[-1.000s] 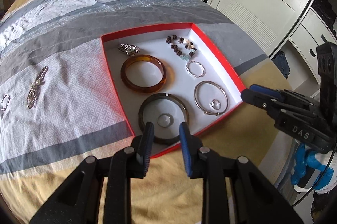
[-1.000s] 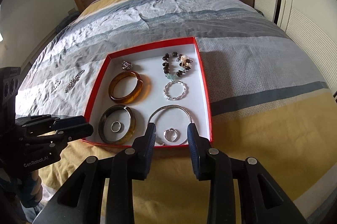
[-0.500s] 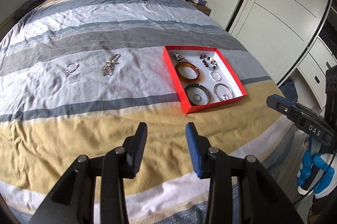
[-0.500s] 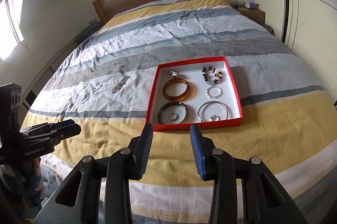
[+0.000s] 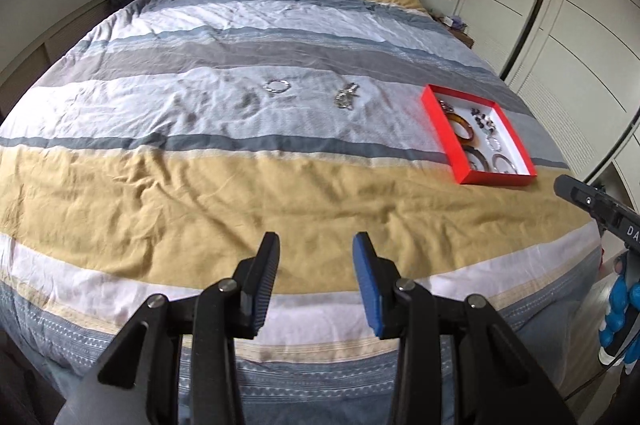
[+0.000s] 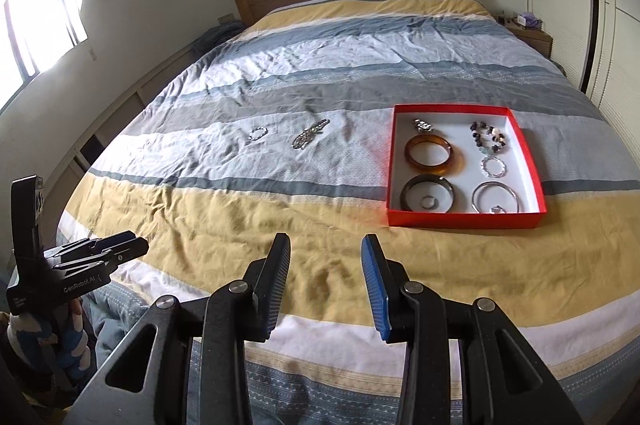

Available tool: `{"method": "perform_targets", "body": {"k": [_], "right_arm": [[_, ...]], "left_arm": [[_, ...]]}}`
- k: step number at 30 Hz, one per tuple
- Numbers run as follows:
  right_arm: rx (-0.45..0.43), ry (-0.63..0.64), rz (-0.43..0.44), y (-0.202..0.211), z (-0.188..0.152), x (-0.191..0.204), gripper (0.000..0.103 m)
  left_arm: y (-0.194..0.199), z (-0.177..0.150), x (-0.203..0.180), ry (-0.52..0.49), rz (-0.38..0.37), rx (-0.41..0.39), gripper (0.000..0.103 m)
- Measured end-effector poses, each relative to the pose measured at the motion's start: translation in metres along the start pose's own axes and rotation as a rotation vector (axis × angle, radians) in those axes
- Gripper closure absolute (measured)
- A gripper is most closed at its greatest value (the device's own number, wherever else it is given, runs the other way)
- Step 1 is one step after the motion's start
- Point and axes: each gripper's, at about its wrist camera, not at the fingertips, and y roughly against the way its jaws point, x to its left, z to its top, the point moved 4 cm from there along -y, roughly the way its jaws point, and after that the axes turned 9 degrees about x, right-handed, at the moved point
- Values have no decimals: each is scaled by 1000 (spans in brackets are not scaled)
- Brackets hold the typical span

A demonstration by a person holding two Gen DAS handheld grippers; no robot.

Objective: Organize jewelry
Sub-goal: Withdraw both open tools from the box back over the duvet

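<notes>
We hold both grippers, left [image 5: 315,275] and right [image 6: 326,277], over the bed's [image 6: 280,225] foot, jaws apart and empty. 2 pieces, bracelet [image 6: 257,133] and chain [image 6: 310,138], lie mid-frame, left of the box [image 6: 464,219]. Next we reach for them.

Red box [image 6: 460,219] w/ bangles on striped bed [image 6: 320,73].

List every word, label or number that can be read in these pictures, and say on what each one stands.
"GenRobot.AI": on the side of the left tool, right wrist view.
"DA", cut off by the picture edge: on the right tool, left wrist view.
Small print below "GenRobot.AI": too small to read.
Nothing readable on the red box.
</notes>
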Motion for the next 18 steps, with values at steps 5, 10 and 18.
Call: {"method": "perform_targets", "body": {"k": [5, 10, 18], "right_arm": [[19, 26, 7, -16, 8, 17, 66], [54, 33, 8, -37, 13, 26, 56], [106, 29, 14, -67, 19, 28, 56]], "left_arm": [[1, 5, 26, 49, 52, -20, 67], [-5, 13, 37, 69, 94, -18, 58], [-18, 28, 32, 43, 108, -13, 58]]}}
